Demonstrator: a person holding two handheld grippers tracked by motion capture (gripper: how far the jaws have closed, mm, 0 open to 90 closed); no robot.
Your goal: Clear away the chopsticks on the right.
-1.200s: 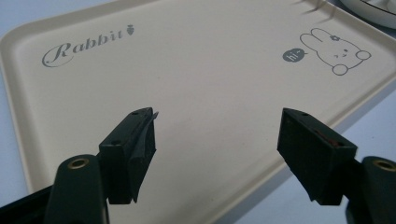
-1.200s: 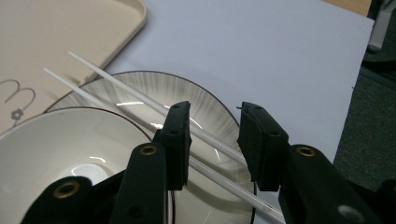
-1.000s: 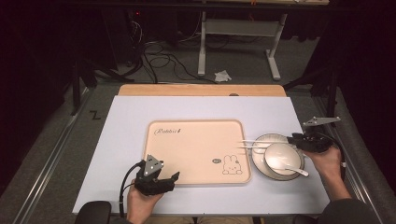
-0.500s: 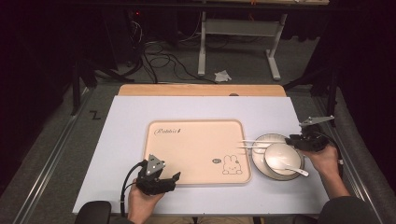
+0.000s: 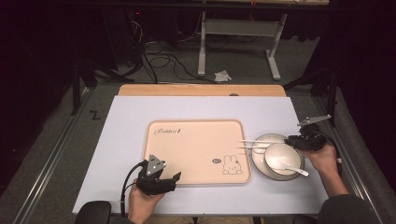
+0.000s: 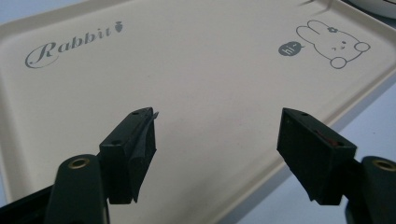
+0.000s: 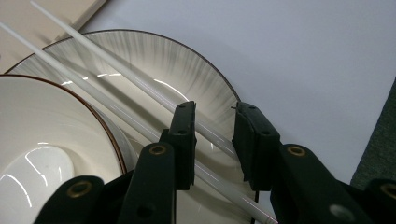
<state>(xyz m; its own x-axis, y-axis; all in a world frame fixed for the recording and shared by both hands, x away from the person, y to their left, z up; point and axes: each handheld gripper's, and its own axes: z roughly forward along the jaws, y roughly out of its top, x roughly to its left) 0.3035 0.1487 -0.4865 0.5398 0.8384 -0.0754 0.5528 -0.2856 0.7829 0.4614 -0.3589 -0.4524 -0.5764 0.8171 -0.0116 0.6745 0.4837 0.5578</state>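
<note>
A beige rabbit tray lies mid-table. To its right a grey-streaked plate carries a white bowl with a white spoon in it. Two white chopsticks rest across the plate's far side, tips over the tray edge. My right gripper sits low at the plate's right rim. In the right gripper view its jaws stand narrowly apart astride one chopstick, without pressing it. My left gripper hovers open over the tray's near edge, nothing between its jaws.
The tray sits on a pale mat that covers most of the wooden table. Past the far edge are a desk frame and cables on the floor. Metal rails run beside the table.
My right gripper has crept a little left onto the plate's rim, over the chopsticks' ends. The left gripper has barely moved.
</note>
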